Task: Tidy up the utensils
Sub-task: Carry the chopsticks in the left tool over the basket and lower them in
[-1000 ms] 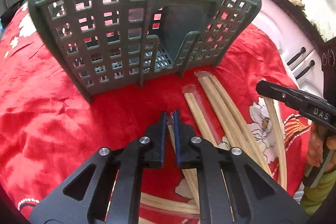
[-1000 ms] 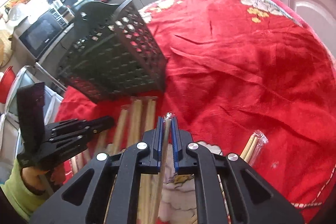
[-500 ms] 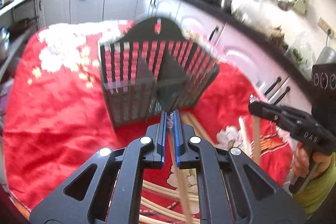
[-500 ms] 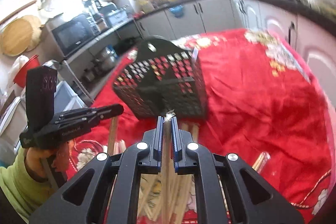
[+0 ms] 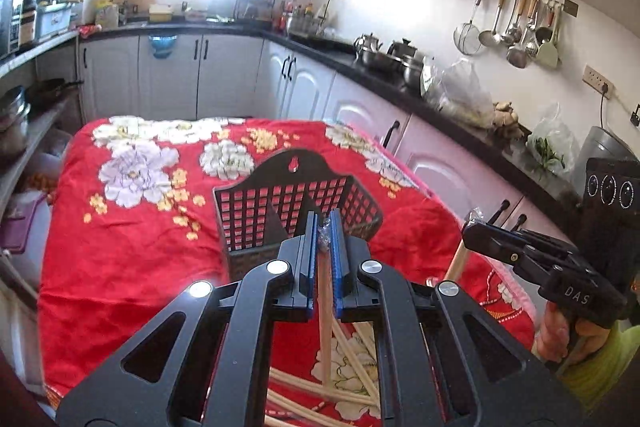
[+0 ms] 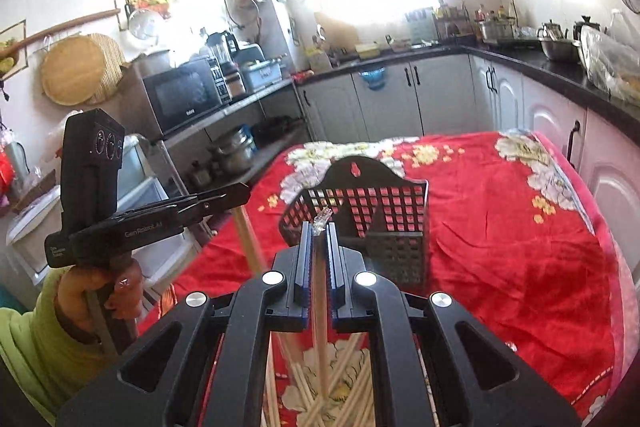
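A dark slotted utensil basket stands on the red flowered cloth; it also shows in the right wrist view. My left gripper is shut on a plastic-wrapped pair of wooden chopsticks that hangs down, lifted high above the table. My right gripper is shut on another wrapped pair of chopsticks, also raised. Each gripper shows in the other's view, the right one and the left one, each with its stick hanging below.
Several loose chopsticks lie on the cloth near the front edge, also in the right wrist view. The red cloth covers the table. Kitchen cabinets and counters surround it.
Both grippers have risen high off the table, each carrying its wrapped chopsticks. The basket now sits far below and smaller in both views.
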Tool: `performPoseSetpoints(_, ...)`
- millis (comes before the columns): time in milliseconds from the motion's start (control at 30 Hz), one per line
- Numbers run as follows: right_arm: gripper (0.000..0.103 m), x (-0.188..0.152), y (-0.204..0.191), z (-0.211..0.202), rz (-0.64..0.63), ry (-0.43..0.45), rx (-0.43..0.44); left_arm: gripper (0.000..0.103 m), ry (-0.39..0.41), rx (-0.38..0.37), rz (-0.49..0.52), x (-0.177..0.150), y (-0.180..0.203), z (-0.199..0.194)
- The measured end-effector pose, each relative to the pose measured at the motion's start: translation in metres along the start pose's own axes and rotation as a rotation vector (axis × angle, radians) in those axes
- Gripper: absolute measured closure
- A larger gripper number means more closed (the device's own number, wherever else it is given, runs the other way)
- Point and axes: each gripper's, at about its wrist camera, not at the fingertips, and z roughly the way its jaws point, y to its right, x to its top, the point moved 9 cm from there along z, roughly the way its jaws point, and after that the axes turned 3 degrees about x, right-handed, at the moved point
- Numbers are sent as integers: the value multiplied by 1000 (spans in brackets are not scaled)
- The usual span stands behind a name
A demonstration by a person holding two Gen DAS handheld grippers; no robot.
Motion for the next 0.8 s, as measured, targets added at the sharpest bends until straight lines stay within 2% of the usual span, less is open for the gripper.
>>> performPoseSetpoints(433,96,46,-9,-15,-55,145,-18,100,125,-18,17,53,11,-25)
performPoseSetpoints(800,96,93,-2,-25,-59,253,-41,100,234,16,19,105,2,-49)
